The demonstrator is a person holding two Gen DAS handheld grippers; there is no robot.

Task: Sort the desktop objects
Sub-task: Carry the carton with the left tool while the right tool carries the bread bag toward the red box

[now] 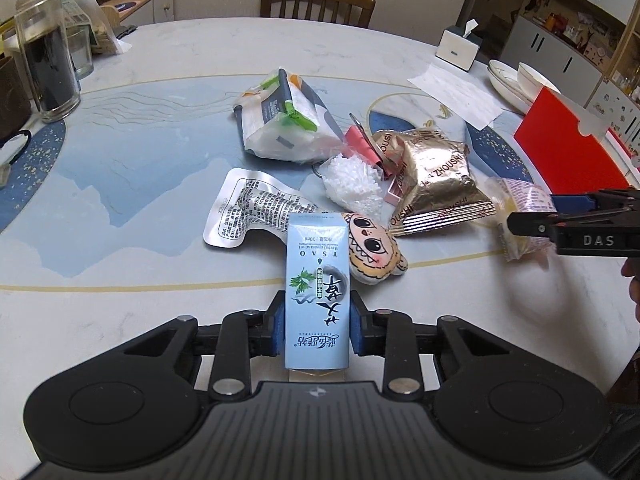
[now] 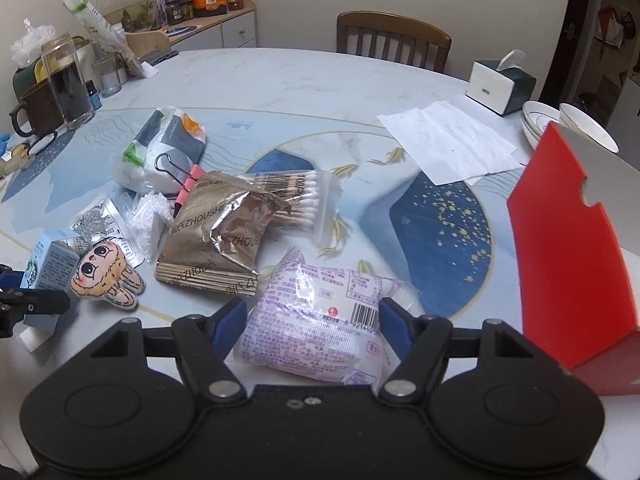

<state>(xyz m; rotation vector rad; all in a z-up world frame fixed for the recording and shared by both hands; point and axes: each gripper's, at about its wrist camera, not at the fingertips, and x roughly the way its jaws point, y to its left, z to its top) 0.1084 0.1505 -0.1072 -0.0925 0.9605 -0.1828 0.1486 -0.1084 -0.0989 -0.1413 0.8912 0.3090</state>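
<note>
My left gripper (image 1: 318, 328) is shut on a light blue carton (image 1: 318, 296), held just above the table's near edge; the carton also shows in the right wrist view (image 2: 50, 270). My right gripper (image 2: 312, 320) is shut on a clear purple-printed snack packet (image 2: 320, 320), also seen in the left wrist view (image 1: 520, 216). A pile lies mid-table: gold foil bags (image 2: 216, 232), a cotton swab pack (image 2: 296, 196), a plush doll (image 2: 106, 276), a silver sachet (image 1: 248, 208), white beads (image 1: 352, 180), a tissue pack (image 1: 288, 120) and a binder clip (image 2: 180, 180).
A red box (image 2: 572, 248) stands open at the right. Bowls (image 2: 560, 124), white paper (image 2: 448, 144) and a tissue box (image 2: 500, 84) sit at the back right. A glass jar (image 2: 68, 84) and mug (image 2: 36, 108) stand at the left. A chair (image 2: 392, 40) is behind the table.
</note>
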